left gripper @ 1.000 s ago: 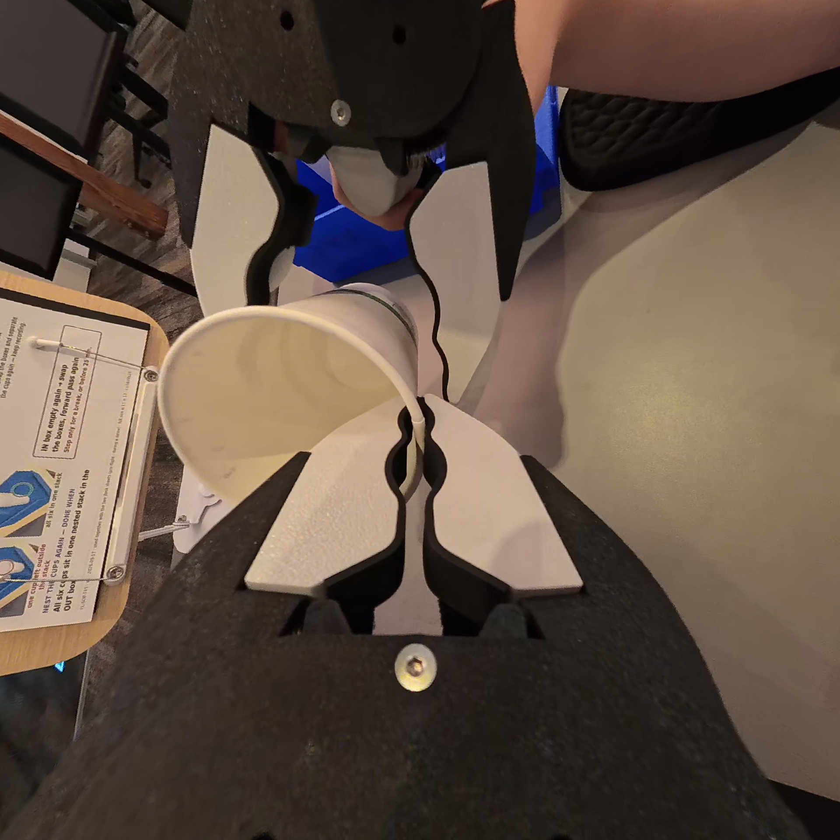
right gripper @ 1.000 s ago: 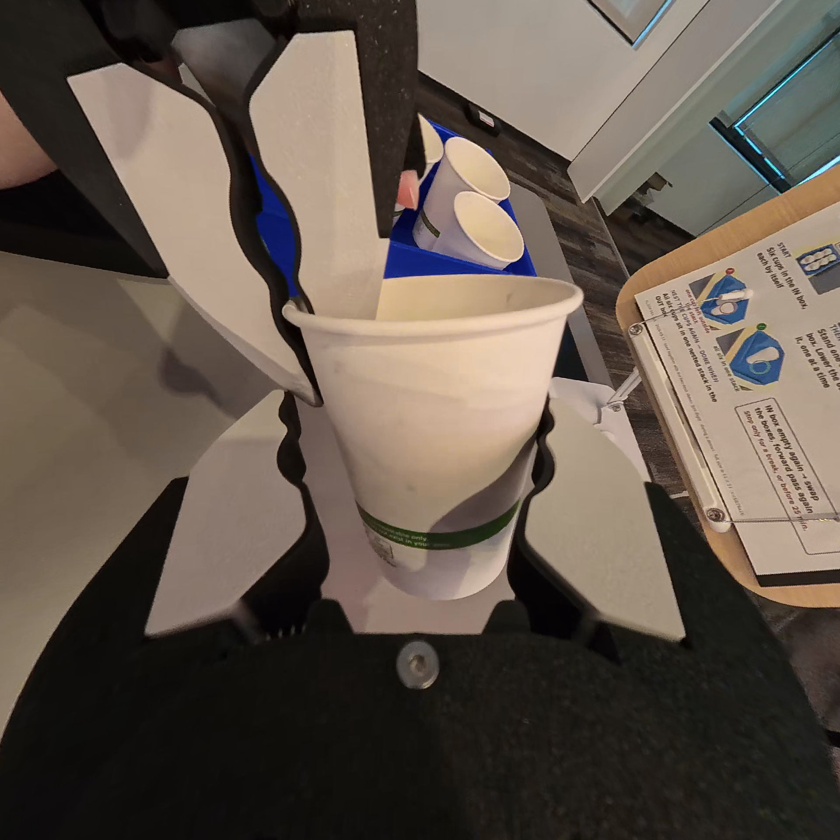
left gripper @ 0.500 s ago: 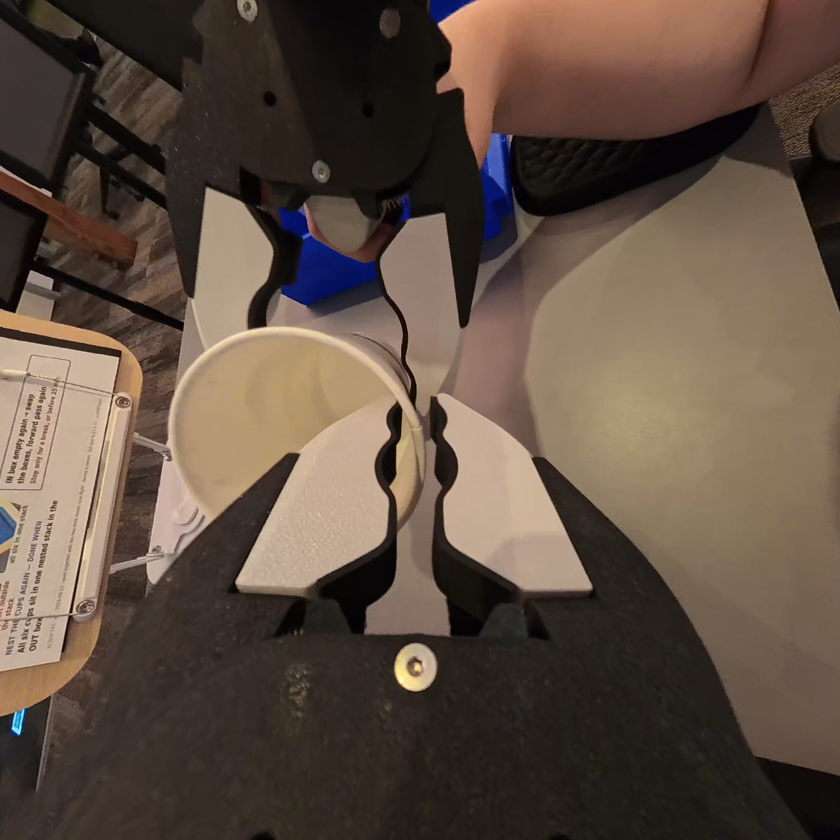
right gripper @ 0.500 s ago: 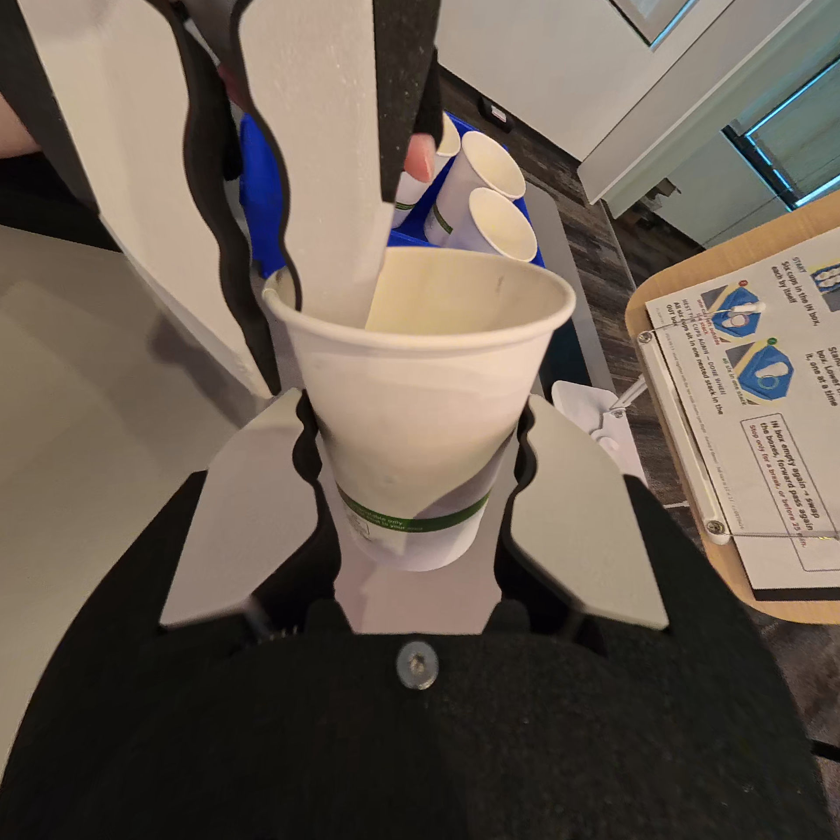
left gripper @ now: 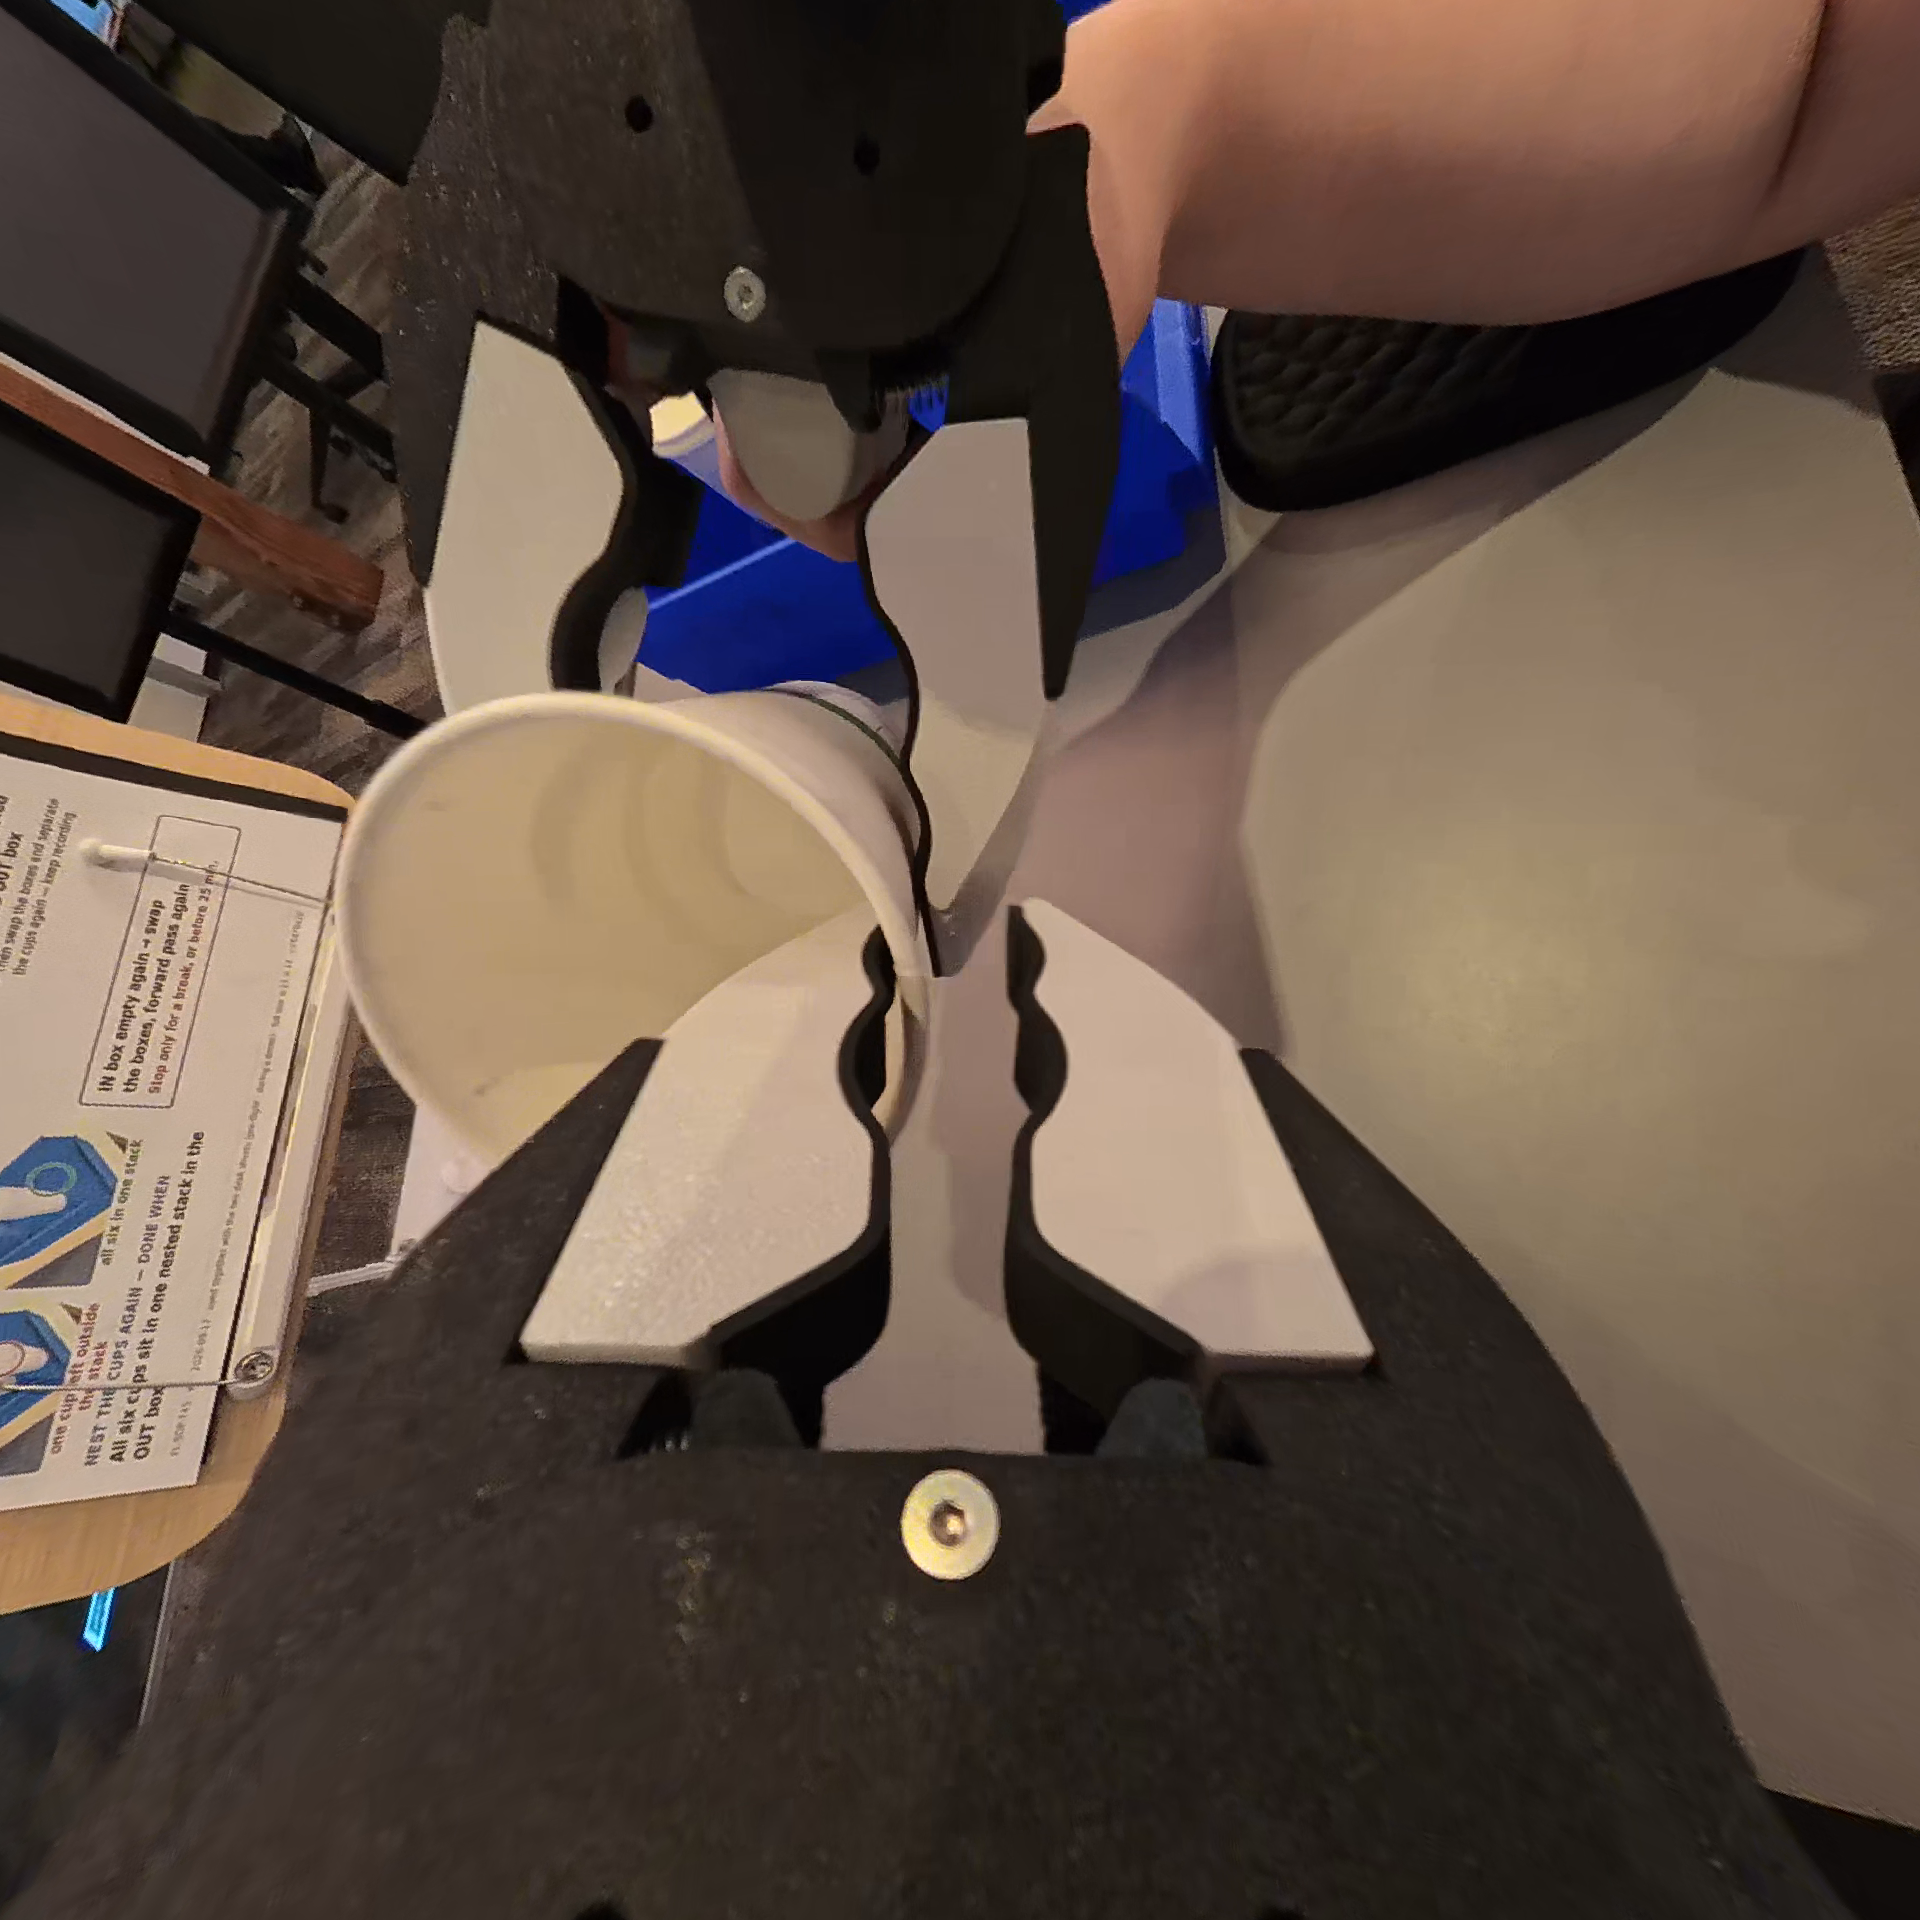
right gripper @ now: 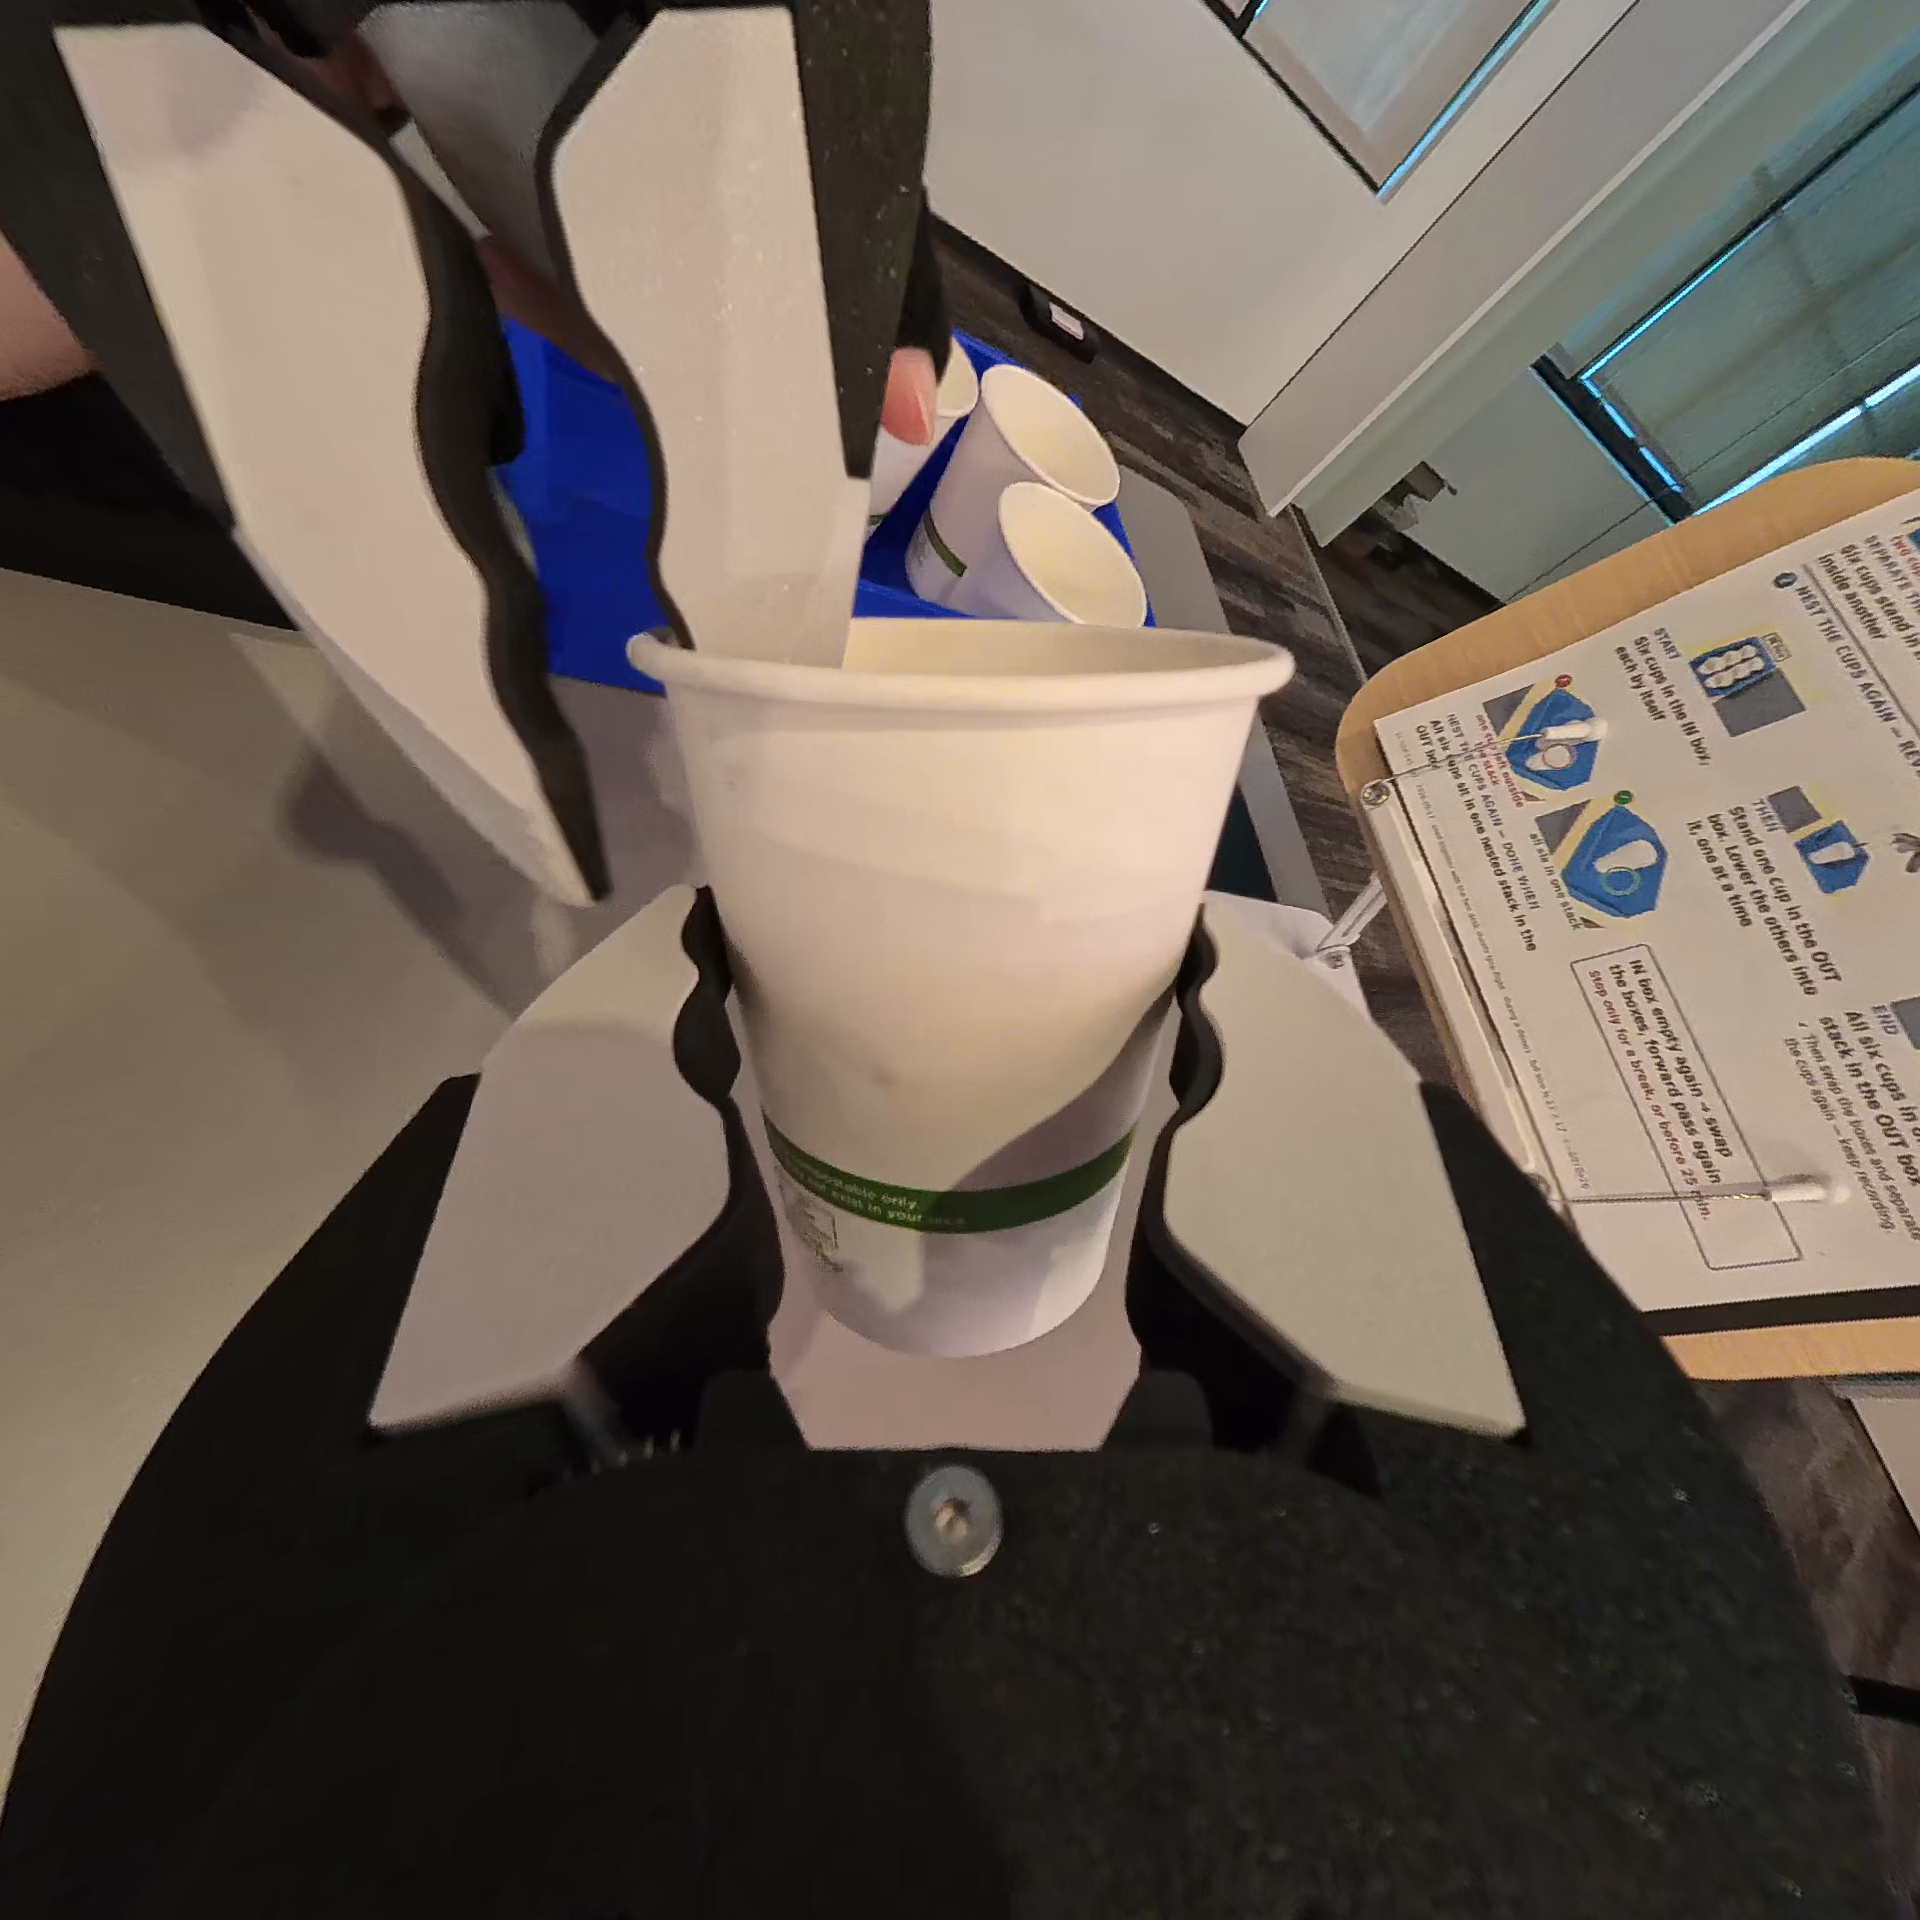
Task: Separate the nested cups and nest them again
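On my far left in the left wrist view I see an instruction sheet (left gripper: pixel 135 1122) clipped on a light wooden side table (left gripper: pixel 260 1455). Next comes the white paper cup (left gripper: pixel 623 894), lying sideways there with its open mouth facing my camera. My left gripper (left gripper: pixel 940 935) has its tongs parted; the cup's rim runs through the gap, close against the left finger (left gripper: pixel 717 1153), and the right finger stands clear of it, so nothing is pinched.

From the right wrist view that same gripper reaches down from the top left, one finger dipped inside the cup's mouth and the other outside the wall. A fingertip of the person's hand (right gripper: pixel 912 400) shows behind it.

My right gripper (right gripper: pixel 945 935) is clamped on the cup (right gripper: pixel 956 935), a finger pressed on each side of its body just above the green band, the base pointing back towards the camera. Its forearm (left gripper: pixel 1455 156) stretches in from the upper right of the left wrist view, above the grey table (left gripper: pixel 1558 1039).

Beyond the cup, loose cups (right gripper: pixel 1039 499) stand in a blue bin (right gripper: pixel 561 540).
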`<move>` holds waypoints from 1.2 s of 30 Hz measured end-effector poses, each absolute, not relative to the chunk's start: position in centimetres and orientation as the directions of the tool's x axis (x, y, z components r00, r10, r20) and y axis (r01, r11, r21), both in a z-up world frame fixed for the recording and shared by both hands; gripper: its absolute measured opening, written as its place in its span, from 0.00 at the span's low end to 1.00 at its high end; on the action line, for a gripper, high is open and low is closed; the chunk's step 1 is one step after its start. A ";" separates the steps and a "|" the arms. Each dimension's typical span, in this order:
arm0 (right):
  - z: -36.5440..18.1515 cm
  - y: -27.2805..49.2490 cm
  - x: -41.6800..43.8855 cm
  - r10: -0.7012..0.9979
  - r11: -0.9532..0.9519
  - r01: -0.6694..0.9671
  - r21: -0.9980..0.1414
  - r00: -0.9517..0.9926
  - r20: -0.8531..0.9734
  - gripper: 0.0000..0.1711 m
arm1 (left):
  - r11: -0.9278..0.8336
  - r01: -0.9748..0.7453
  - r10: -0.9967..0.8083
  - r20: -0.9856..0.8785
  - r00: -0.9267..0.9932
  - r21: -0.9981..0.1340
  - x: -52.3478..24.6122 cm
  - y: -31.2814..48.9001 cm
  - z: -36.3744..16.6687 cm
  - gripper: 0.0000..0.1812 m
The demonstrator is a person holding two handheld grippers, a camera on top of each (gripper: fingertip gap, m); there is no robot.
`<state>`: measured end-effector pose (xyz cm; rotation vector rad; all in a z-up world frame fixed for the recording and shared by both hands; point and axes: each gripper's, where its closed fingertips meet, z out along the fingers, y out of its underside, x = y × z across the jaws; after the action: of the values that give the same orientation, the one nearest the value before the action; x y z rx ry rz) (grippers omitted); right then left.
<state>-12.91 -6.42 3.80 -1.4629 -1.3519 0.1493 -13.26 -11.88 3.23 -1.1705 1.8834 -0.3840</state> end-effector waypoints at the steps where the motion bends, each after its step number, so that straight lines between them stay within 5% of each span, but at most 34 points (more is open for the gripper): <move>1: 4.0 -6.4 -12.7 0.763 0.238 0.630 -0.739 0.350 0.543 0.48 | 0.513 -0.571 -0.839 -0.515 -0.175 -0.641 -13.3 -11.8 3.6 0.13; 5: 5.3 -6.0 -11.1 0.736 0.235 0.622 -0.747 0.388 0.555 0.48 | 0.505 -0.512 -0.831 -0.551 -0.072 -0.695 -13.8 -11.3 6.4 0.23; 10: 9.7 -4.3 -3.7 0.611 0.176 0.553 -0.814 0.587 0.531 0.48 | 0.476 -0.419 -0.845 -0.534 0.024 -0.773 -15.5 -10.9 9.6 0.21; 15: 11.4 -1.9 10.4 0.420 0.026 0.249 -0.968 0.876 0.237 0.49 | 0.459 -0.416 -0.843 -0.532 0.075 -0.785 -16.2 -10.0 10.3 0.20; 21: 5.8 0.0 18.3 0.420 -0.096 -0.026 -0.995 0.905 -0.064 0.49 | 0.464 -0.446 -0.834 -0.547 0.071 -0.765 -16.0 -9.8 9.7 0.20; 36: -1.3 2.1 20.7 0.356 -0.234 0.086 -0.968 0.934 -0.003 0.49 | 0.472 -0.481 -0.828 -0.559 0.048 -0.739 -15.6 -9.7 8.8 0.20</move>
<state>20.69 2.07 -1.29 -1.8004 -0.3295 0.2599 -15.55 -9.74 8.76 -1.1617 1.5980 -0.3863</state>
